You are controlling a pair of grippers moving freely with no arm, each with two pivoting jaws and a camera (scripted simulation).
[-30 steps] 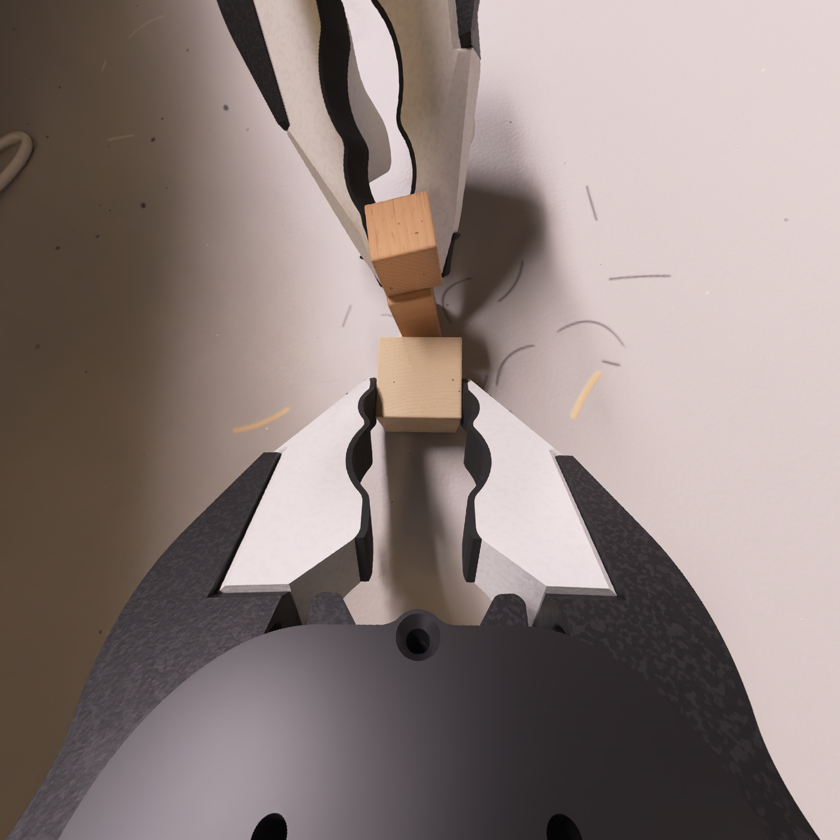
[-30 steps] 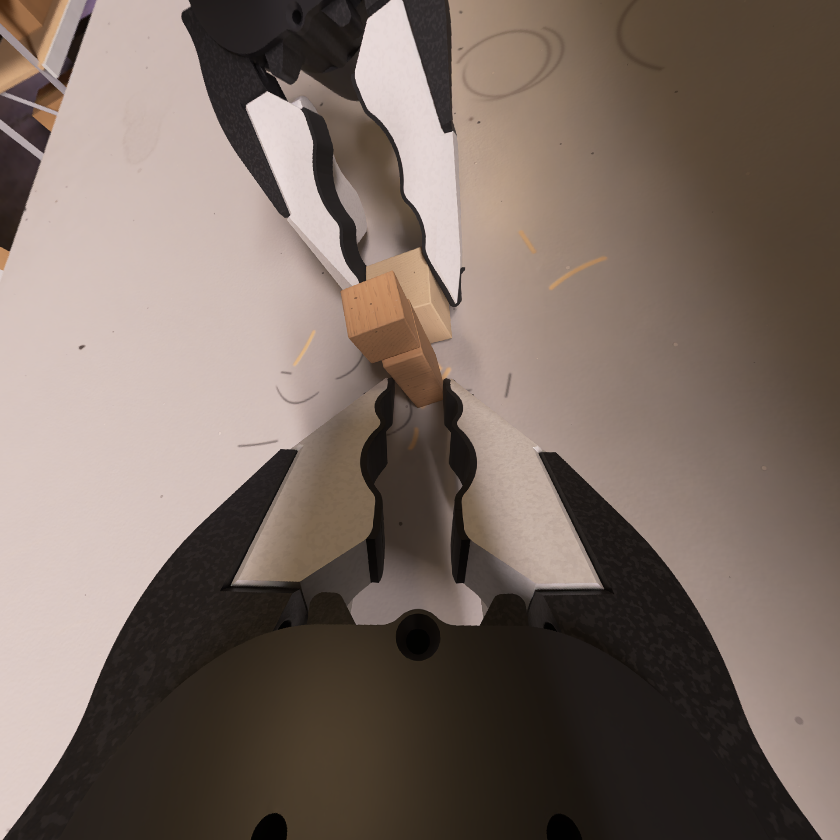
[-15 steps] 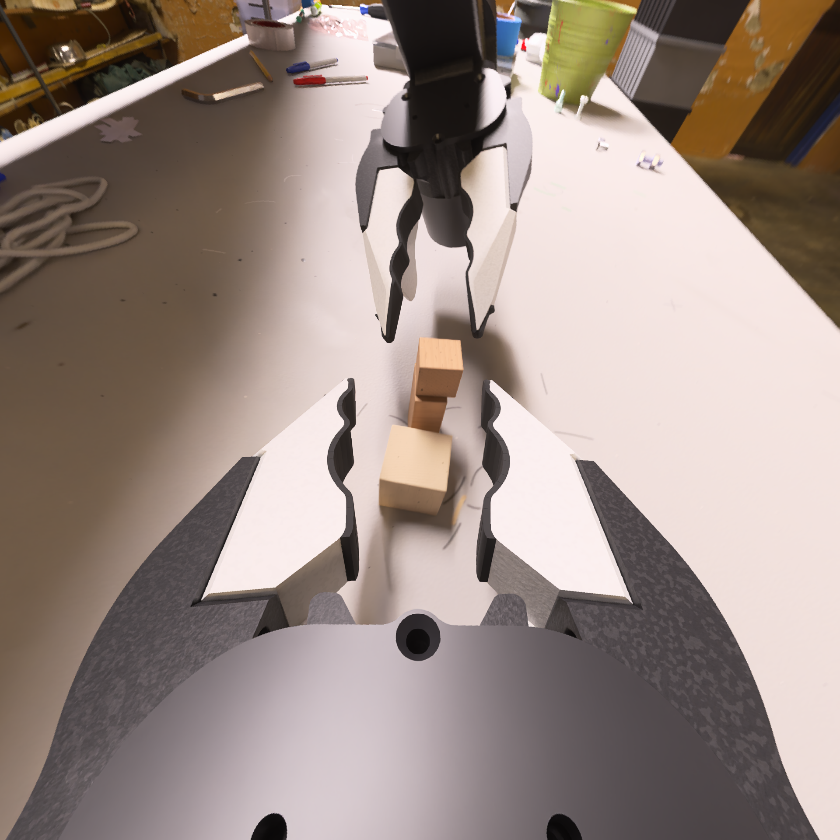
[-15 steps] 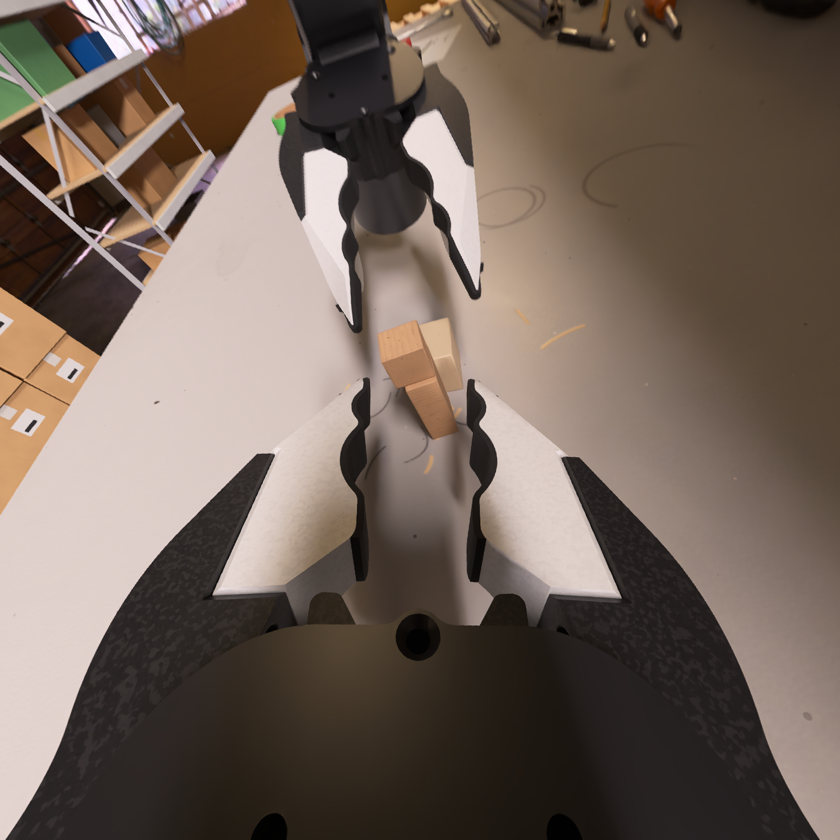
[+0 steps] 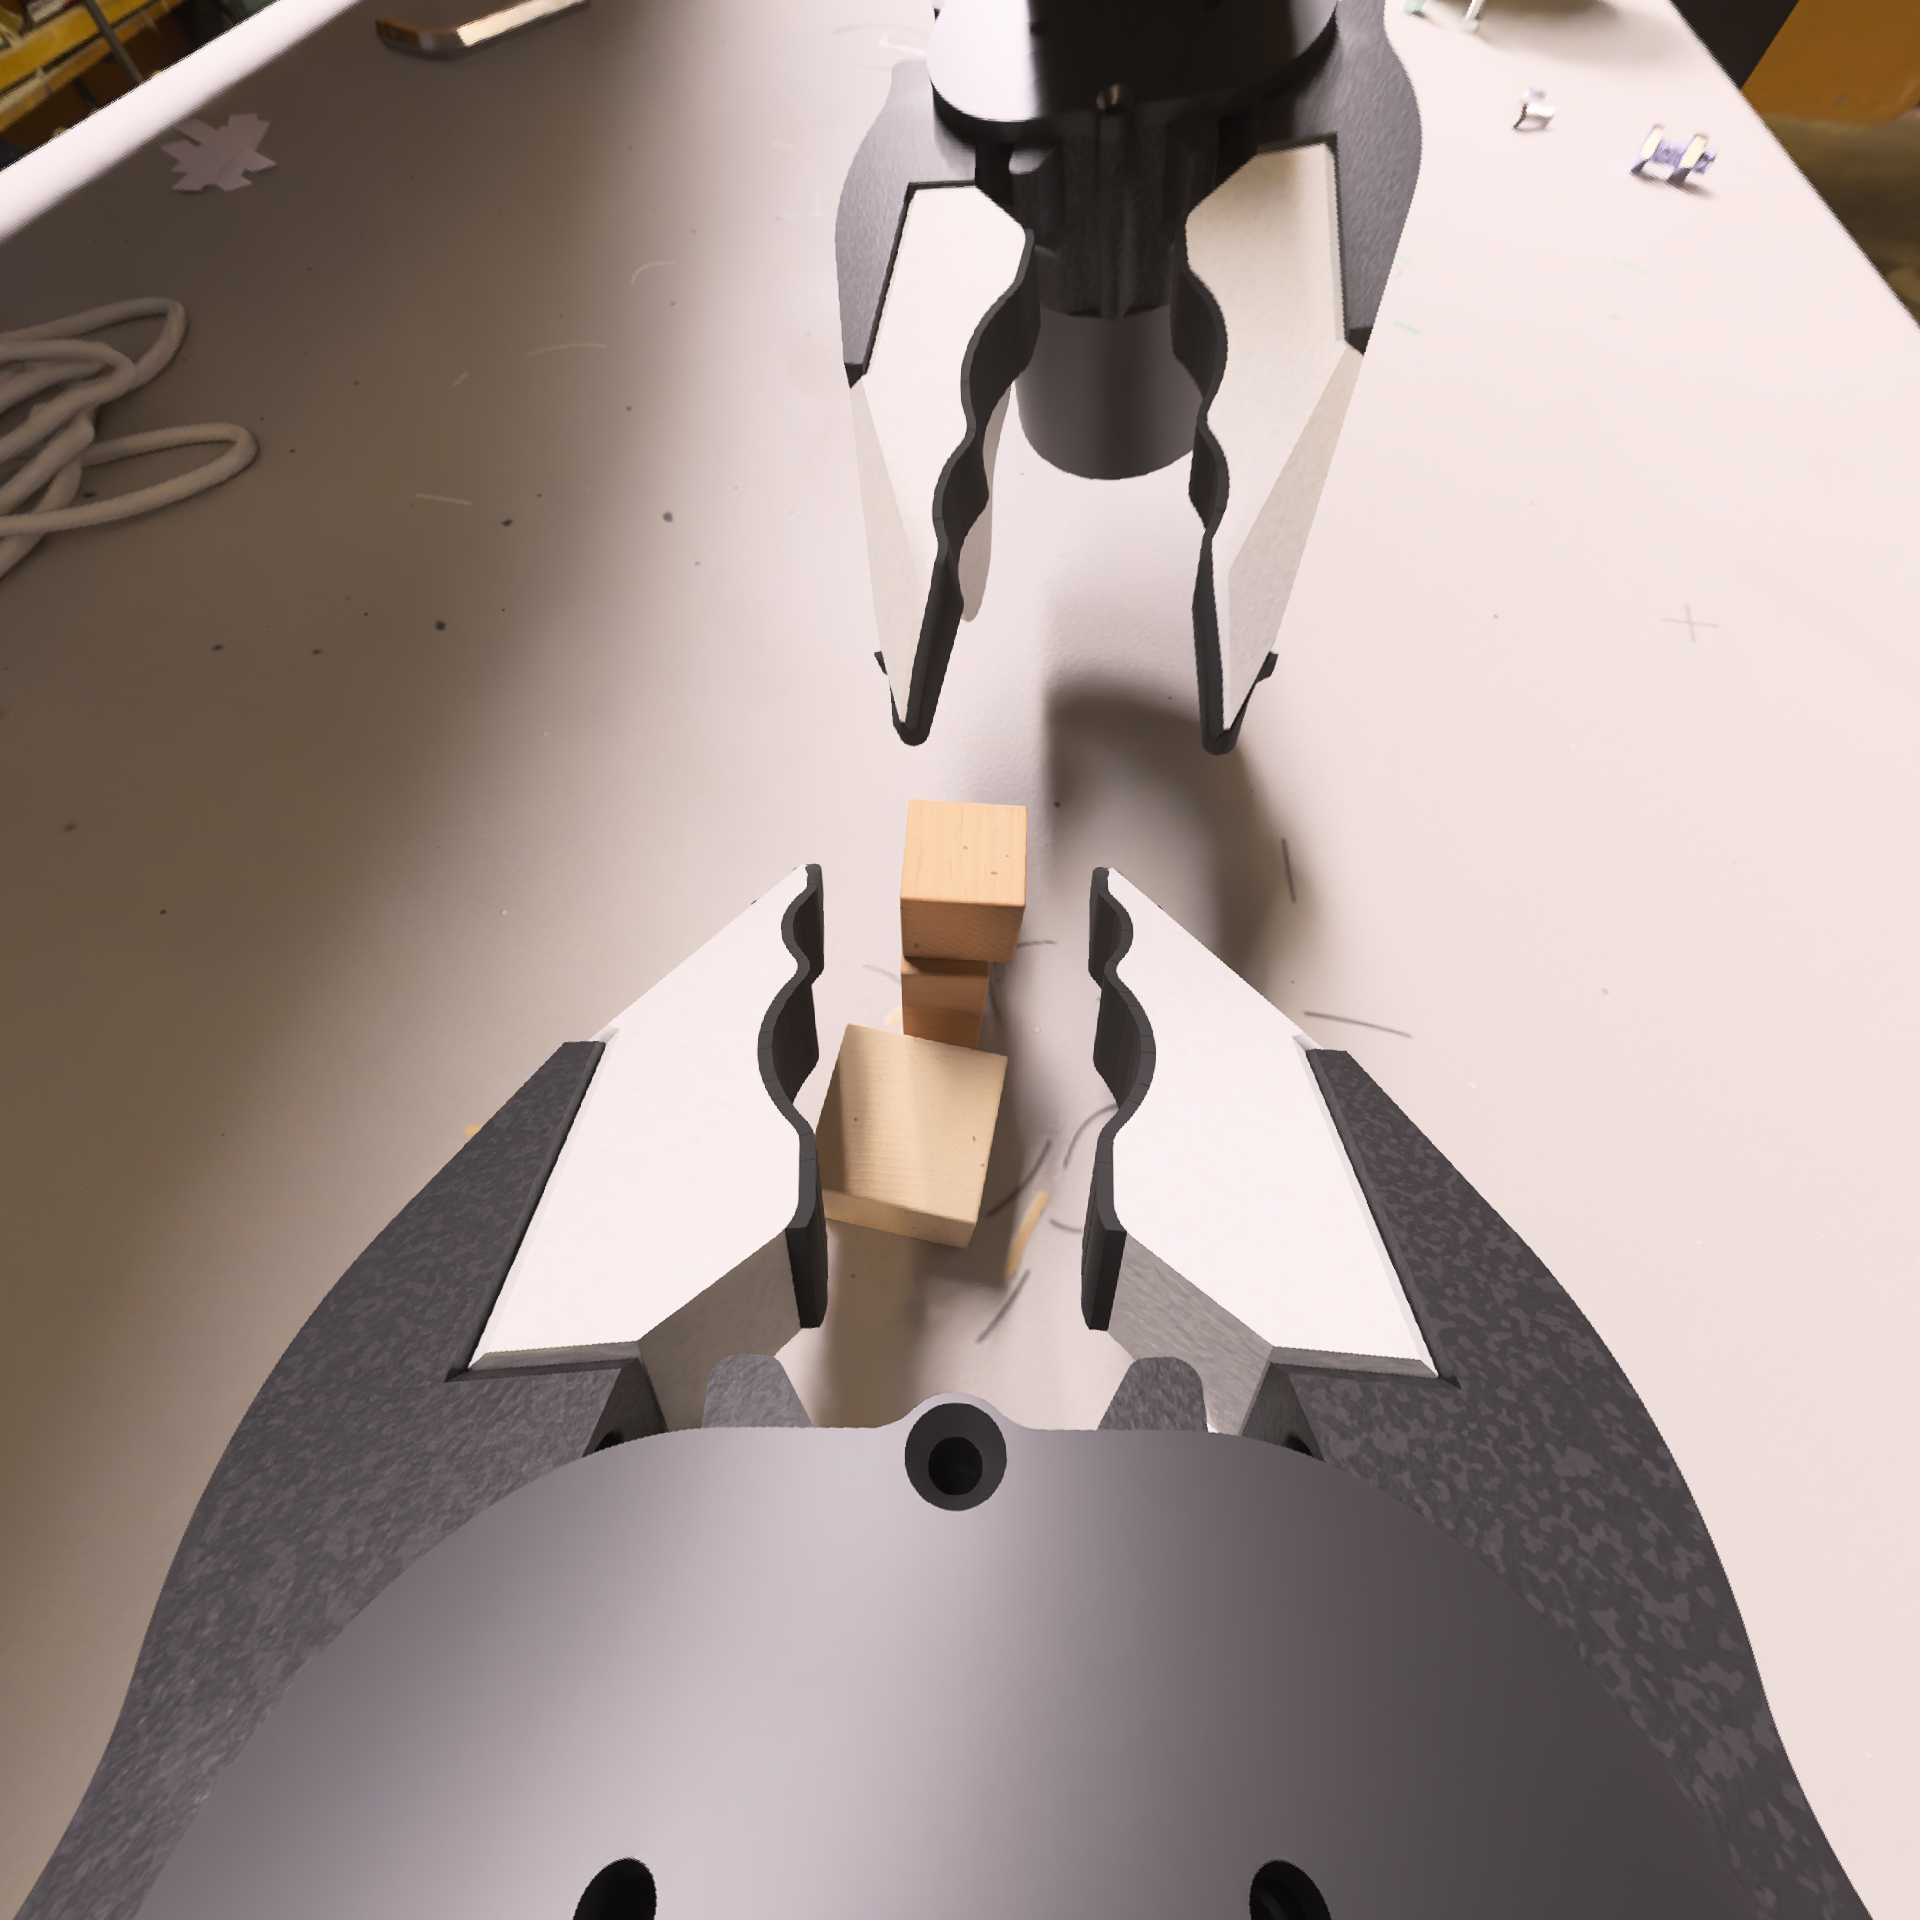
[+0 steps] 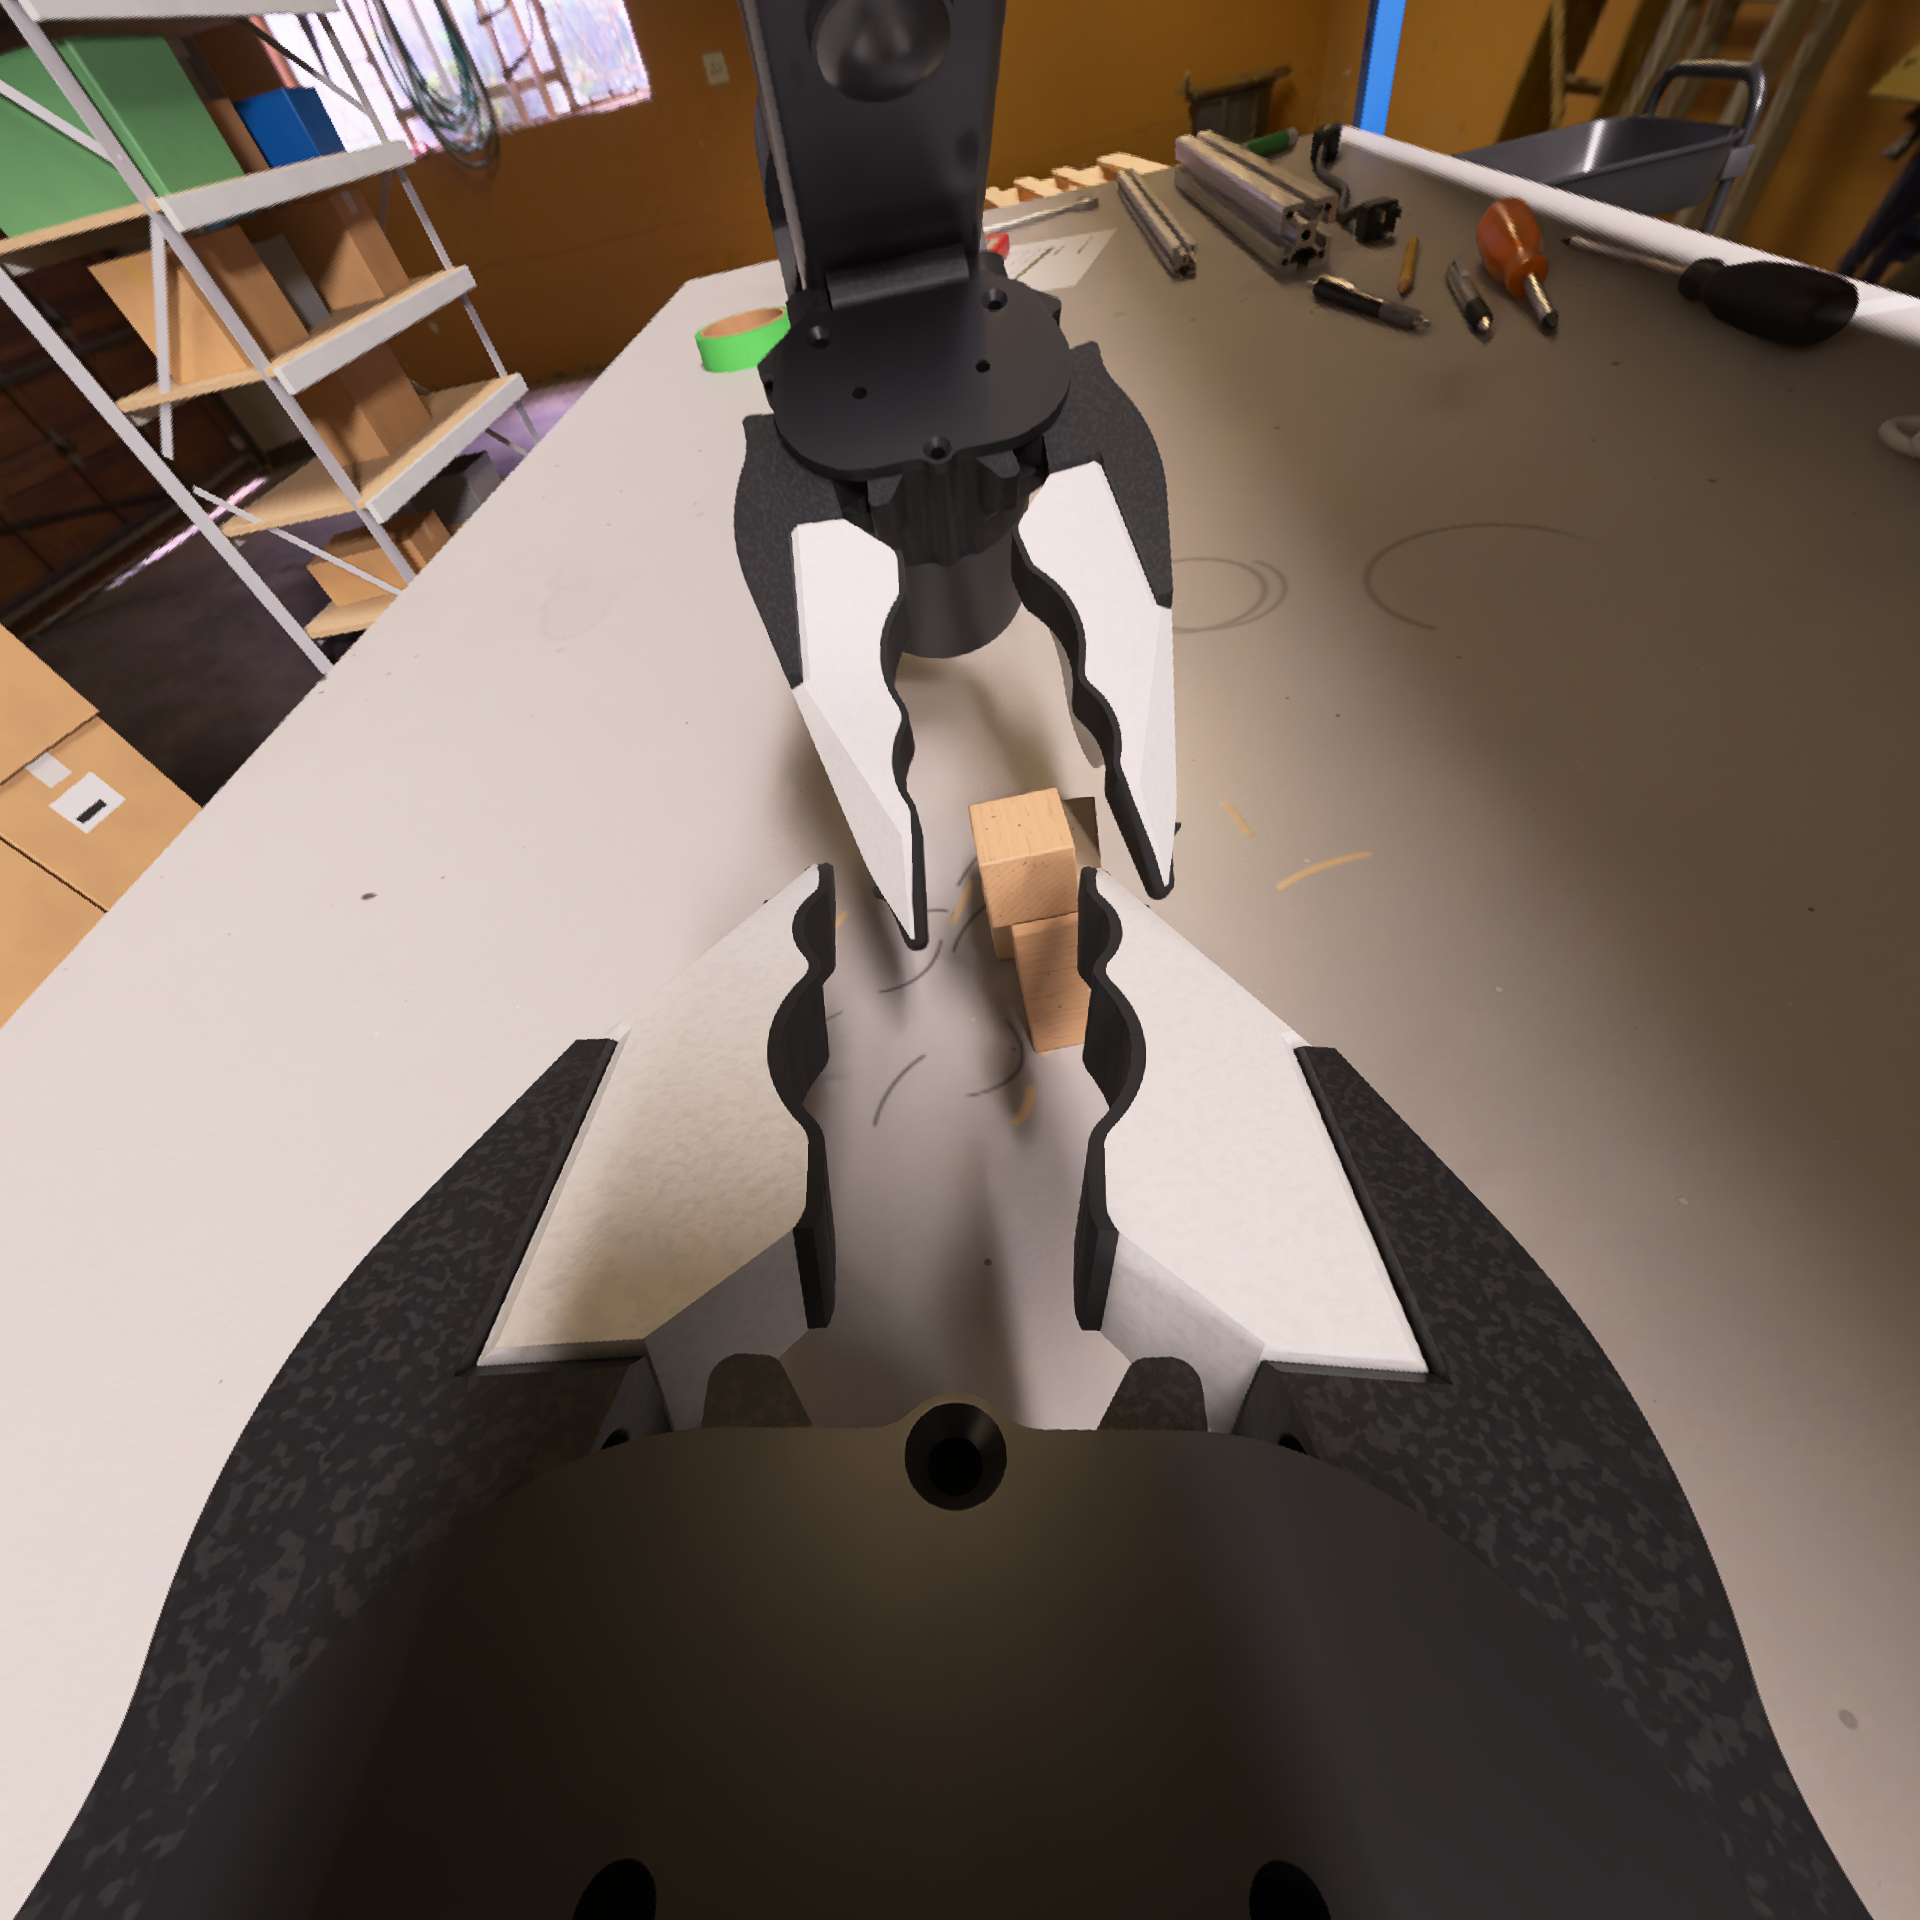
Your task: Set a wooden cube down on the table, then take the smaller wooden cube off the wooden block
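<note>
At 12 o'clock from the pale cube (image 5: 909, 1132), set down, the smaller cube (image 5: 963, 881) tops its block (image 5: 942, 997); both grippers gape empty, left gripper (image 5: 954, 914), right gripper (image 6: 954, 909)

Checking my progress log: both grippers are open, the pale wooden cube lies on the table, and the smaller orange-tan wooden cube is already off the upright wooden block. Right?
Not quite. The smaller orange-tan wooden cube is not off: the left wrist view shows it sitting on top of the upright wooden block. The rest holds: the left gripper and right gripper are open, and the pale wooden cube lies on the table.
</note>
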